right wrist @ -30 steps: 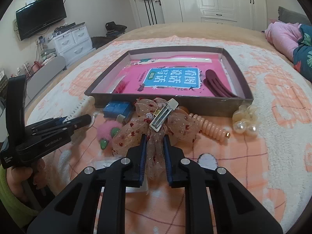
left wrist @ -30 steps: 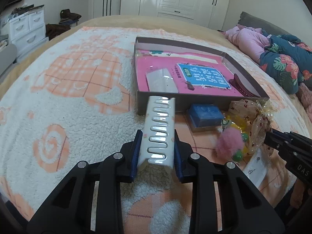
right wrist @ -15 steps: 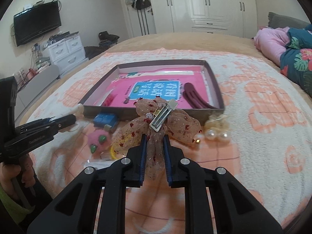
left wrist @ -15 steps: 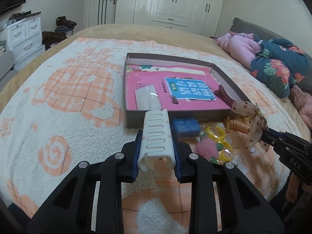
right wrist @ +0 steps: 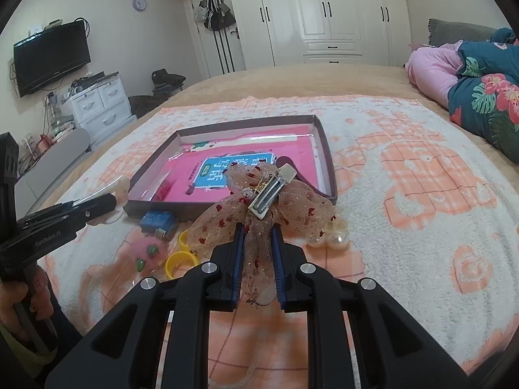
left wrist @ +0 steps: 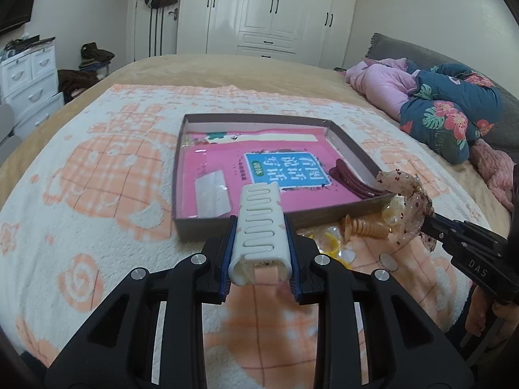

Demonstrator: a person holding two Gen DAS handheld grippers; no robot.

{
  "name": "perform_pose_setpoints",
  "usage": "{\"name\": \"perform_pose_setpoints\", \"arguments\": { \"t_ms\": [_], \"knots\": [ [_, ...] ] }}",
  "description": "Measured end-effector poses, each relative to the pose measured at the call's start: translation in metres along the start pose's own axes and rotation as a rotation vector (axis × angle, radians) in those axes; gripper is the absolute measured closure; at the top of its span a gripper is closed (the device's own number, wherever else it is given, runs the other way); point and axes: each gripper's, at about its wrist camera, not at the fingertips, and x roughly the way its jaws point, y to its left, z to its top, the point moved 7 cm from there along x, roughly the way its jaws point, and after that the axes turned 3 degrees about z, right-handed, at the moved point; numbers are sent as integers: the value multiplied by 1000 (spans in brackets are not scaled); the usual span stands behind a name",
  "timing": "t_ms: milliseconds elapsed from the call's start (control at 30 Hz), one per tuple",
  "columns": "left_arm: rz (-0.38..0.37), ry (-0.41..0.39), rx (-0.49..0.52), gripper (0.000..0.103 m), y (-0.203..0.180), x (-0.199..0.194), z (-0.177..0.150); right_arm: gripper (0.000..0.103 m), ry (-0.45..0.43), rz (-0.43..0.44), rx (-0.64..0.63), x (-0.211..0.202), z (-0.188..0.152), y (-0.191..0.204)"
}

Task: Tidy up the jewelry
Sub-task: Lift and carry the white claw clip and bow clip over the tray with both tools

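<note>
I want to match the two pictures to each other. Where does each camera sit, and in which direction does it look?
Left wrist view: sits on the left tongs, looks along them and down at the tray; they are shut on a white hair clip; the right tongs enter from the right.
Right wrist view: sits on the right tongs, shut on a glitter bow clip; the left tongs and a hand show at left.
Shared: tray, bow clip, orange-and-white blanket, white wardrobe.

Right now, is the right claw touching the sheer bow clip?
Touching. The right wrist view shows the right claw shut on the bow clip, pads pinching its gathered tail.
</note>
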Motion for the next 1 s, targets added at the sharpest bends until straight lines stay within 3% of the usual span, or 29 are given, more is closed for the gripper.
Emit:
{"name": "perform_pose_setpoints", "arguments": {
  "t_ms": [1000],
  "knots": [
    [1,30,6,83,-22,74,46,87,-28,-45,-33,37,50,-25]
  ]
}}
